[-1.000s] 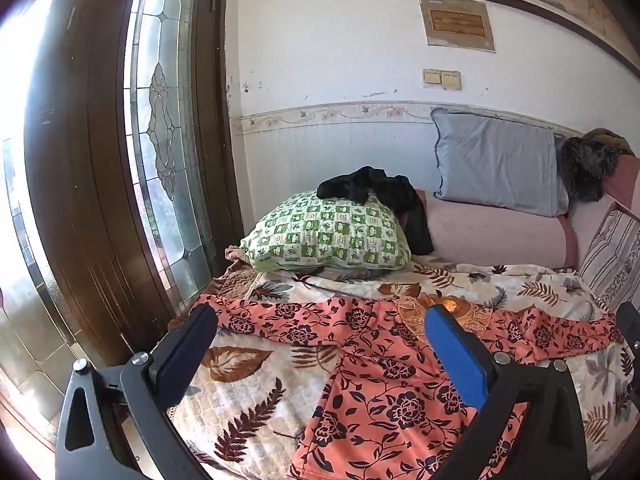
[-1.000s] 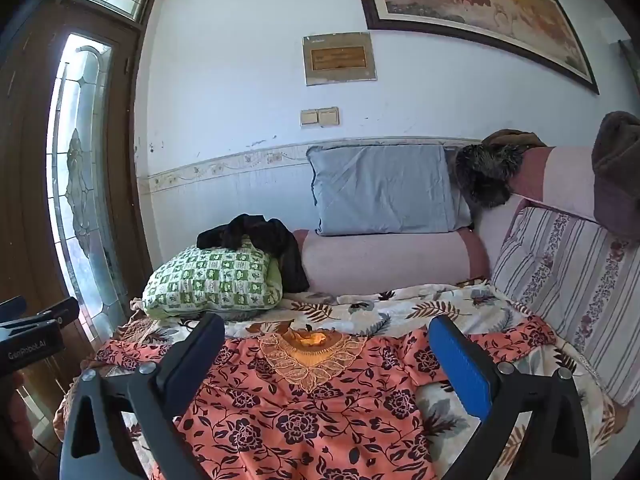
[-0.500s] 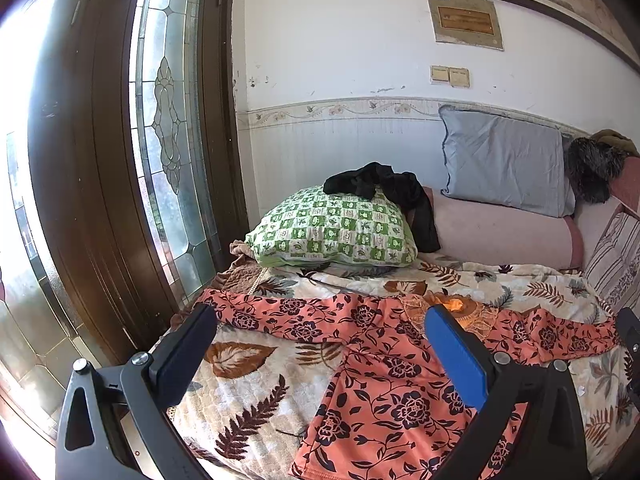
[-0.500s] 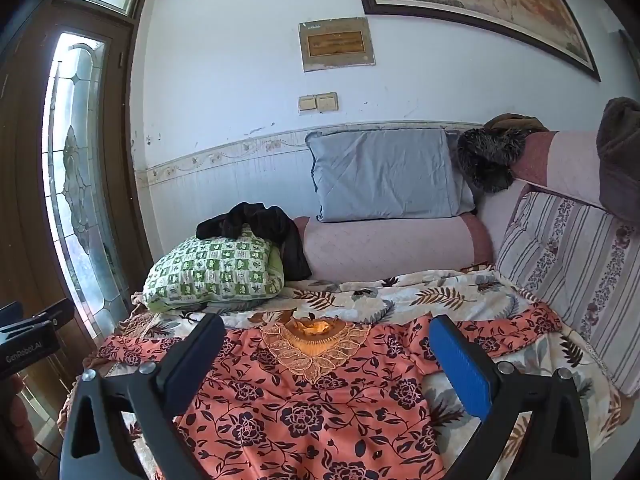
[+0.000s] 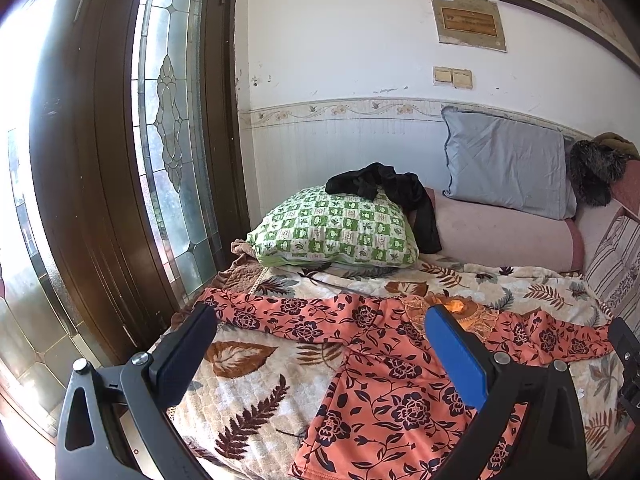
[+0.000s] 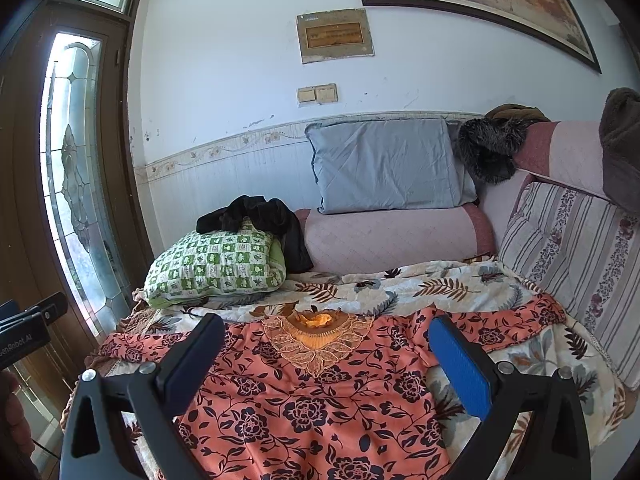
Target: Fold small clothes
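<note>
An orange dress with dark flowers (image 5: pixel 384 380) lies flat on the leaf-print bedspread (image 5: pixel 248 408), sleeves spread left and right, lace neckline toward the pillows. It also shows in the right wrist view (image 6: pixel 320 396). My left gripper (image 5: pixel 320 344) is open and empty, held above the dress's left sleeve and side. My right gripper (image 6: pixel 324 352) is open and empty, held above the chest of the dress below the lace neckline (image 6: pixel 318 338). The left gripper's body shows at the left edge of the right wrist view (image 6: pixel 24 328).
A green checked pillow (image 5: pixel 336 232) with a black garment (image 5: pixel 384 188) on it lies at the bed's head. A grey pillow (image 6: pixel 384 164) rests on a pink bolster (image 6: pixel 392 240). A striped cushion (image 6: pixel 568 256) stands right. A wooden glass door (image 5: pixel 120 160) is left.
Both grippers have tilted slightly, so the views show a little more of the wall and the bed sits lower. The dress has not moved. Both grippers stay open.
</note>
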Demonstrator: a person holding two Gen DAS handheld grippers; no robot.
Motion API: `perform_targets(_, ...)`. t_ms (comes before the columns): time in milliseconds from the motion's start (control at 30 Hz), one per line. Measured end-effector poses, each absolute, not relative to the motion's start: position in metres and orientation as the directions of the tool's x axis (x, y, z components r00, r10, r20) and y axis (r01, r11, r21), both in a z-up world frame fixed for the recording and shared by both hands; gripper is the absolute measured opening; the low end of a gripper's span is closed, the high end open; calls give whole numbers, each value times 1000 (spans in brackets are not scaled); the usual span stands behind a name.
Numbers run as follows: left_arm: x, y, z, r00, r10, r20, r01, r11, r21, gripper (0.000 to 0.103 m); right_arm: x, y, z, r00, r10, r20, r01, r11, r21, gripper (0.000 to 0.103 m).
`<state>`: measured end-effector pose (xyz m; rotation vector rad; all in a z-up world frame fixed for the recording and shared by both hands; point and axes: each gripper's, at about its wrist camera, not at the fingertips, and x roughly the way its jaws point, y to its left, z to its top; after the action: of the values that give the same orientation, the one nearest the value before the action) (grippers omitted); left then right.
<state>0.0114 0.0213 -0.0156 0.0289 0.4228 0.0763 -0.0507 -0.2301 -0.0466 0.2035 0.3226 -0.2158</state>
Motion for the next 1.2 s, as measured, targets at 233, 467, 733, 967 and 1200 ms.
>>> perform_targets(233, 11, 22, -15, 909, 87, -407, -75, 996, 45, 103, -50, -229, -48, 926, -168, -338, 237, 956, 172, 103)
perform_targets(467, 11, 23, -15, 909, 87, -409, -75, 996, 46, 103, -49, -229, -46, 926, -166, -339, 235, 956, 173, 103)
perform_targets(733, 10, 24, -16, 910, 87, -405, -74, 996, 48, 103, -53, -230, -44, 927, -174, -332, 243, 954, 177, 103)
perform_targets(967, 9, 23, -16, 910, 92, -405, -79, 996, 50, 103, -51, -231, -47, 924, -163, -347, 239, 952, 190, 103)
perform_targets(1200, 7, 22, -15, 910, 93, -405, -80, 996, 47, 103, -52, -230, -46, 925, -166, -341, 240, 953, 187, 103)
